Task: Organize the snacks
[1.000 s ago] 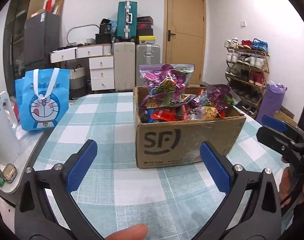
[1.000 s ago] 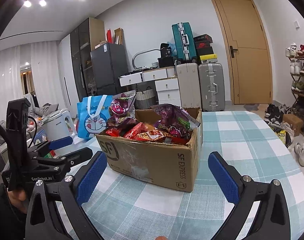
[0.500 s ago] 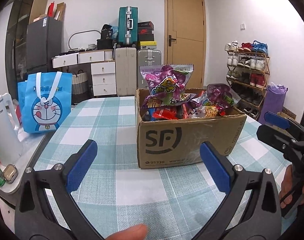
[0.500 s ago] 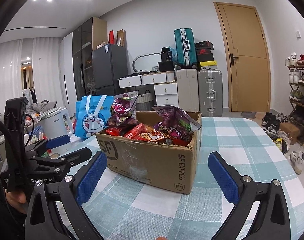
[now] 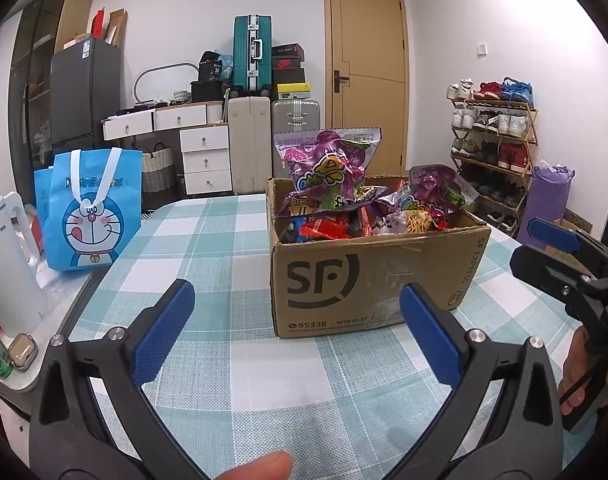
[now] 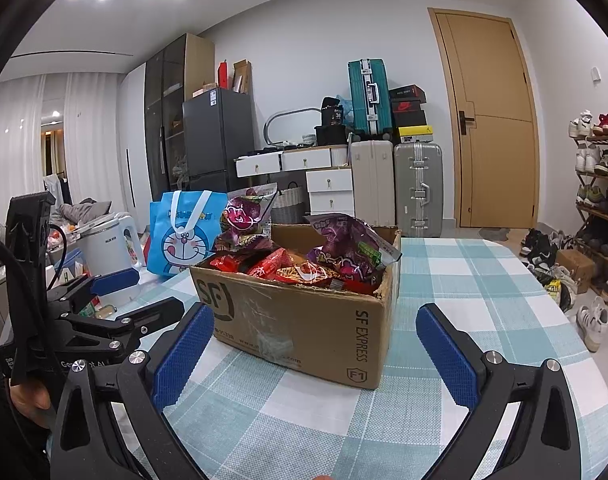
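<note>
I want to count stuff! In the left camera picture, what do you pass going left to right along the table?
White kettle → blue bag → snack box → the right tool at the edge.

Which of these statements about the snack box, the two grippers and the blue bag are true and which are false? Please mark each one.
1. The cardboard box stands on the checked tablecloth. True.
2. The left gripper is shut on a snack packet. False: it is open and holds nothing.
3. A purple snack bag sticks up above the box's rim. True.
4. The blue cartoon bag lies inside the box. False: it stands apart, beside the table's edge.
5. The right gripper is open, short of the box. True.
6. The box is empty. False: it is full of snack packets.
</note>
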